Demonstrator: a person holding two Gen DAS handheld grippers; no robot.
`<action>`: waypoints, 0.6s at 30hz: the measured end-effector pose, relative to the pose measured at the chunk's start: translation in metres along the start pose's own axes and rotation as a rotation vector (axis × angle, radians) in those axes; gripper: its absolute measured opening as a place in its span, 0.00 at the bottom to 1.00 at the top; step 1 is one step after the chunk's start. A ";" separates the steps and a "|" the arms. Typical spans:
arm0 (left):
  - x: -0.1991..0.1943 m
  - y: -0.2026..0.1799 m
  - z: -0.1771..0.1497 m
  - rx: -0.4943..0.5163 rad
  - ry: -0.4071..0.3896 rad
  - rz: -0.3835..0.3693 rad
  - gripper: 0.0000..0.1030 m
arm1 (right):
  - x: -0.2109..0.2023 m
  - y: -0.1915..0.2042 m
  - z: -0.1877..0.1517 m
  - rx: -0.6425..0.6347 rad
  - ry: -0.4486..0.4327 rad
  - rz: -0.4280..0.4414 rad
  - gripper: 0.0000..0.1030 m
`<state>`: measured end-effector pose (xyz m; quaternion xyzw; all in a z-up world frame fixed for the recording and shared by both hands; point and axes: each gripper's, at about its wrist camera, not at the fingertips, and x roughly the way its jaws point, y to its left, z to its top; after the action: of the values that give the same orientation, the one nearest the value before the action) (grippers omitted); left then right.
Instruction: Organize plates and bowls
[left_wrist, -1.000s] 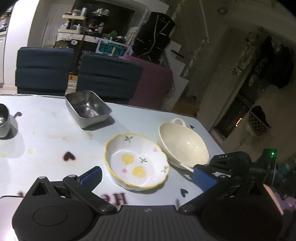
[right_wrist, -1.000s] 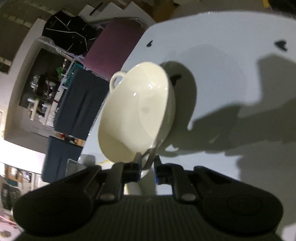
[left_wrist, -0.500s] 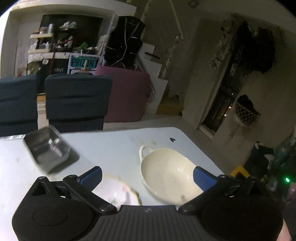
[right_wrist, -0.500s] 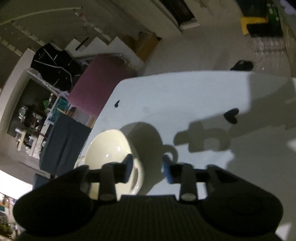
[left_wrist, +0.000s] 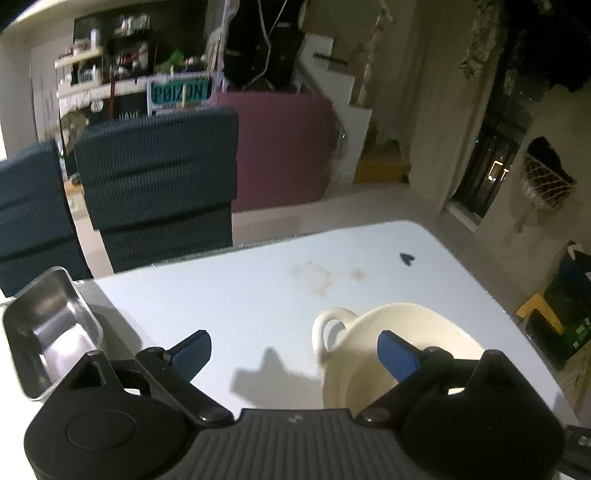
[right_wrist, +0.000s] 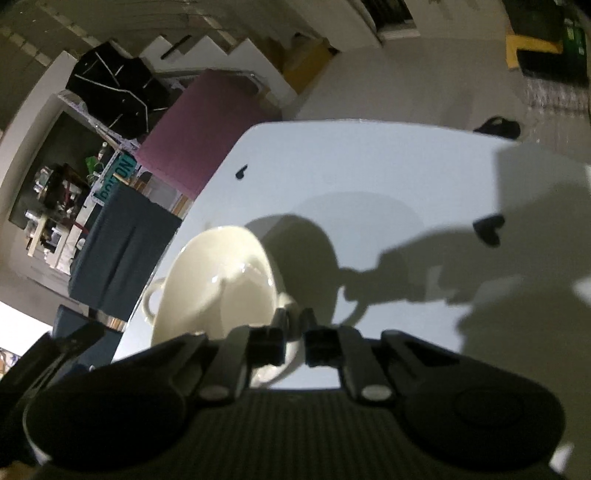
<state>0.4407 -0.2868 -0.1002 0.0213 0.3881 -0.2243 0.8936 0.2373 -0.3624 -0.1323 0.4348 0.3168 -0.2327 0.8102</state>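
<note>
A cream two-handled bowl (left_wrist: 391, 350) is at the right of the white table (left_wrist: 258, 295). It also shows in the right wrist view (right_wrist: 218, 284). My right gripper (right_wrist: 293, 325) is shut on the bowl's near handle. My left gripper (left_wrist: 291, 350) is open and empty, held above the table; its right finger (left_wrist: 397, 352) overlaps the bowl's rim in view. The flowered yellow-rimmed bowl is out of view.
A steel rectangular tray (left_wrist: 48, 332) sits at the table's left. Two dark blue chairs (left_wrist: 159, 177) and a maroon one (left_wrist: 280, 147) stand behind the far edge. The table's right edge (left_wrist: 517, 314) drops to the floor.
The right gripper, open around the bowl's handle half a second ago, has shut on it again. The left gripper has swung up and right; the flowered bowl has left its view.
</note>
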 end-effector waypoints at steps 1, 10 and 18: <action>0.008 -0.002 0.000 0.003 0.024 0.011 0.93 | 0.001 0.000 0.001 -0.012 -0.013 -0.006 0.10; 0.045 -0.001 0.008 0.032 0.083 0.157 0.94 | -0.007 -0.007 0.000 -0.023 -0.005 -0.038 0.16; 0.055 -0.011 0.008 0.134 0.079 0.193 0.96 | -0.012 0.006 0.000 -0.046 0.057 -0.098 0.21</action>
<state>0.4742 -0.3194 -0.1320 0.1269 0.4033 -0.1618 0.8917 0.2324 -0.3579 -0.1206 0.4063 0.3661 -0.2523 0.7983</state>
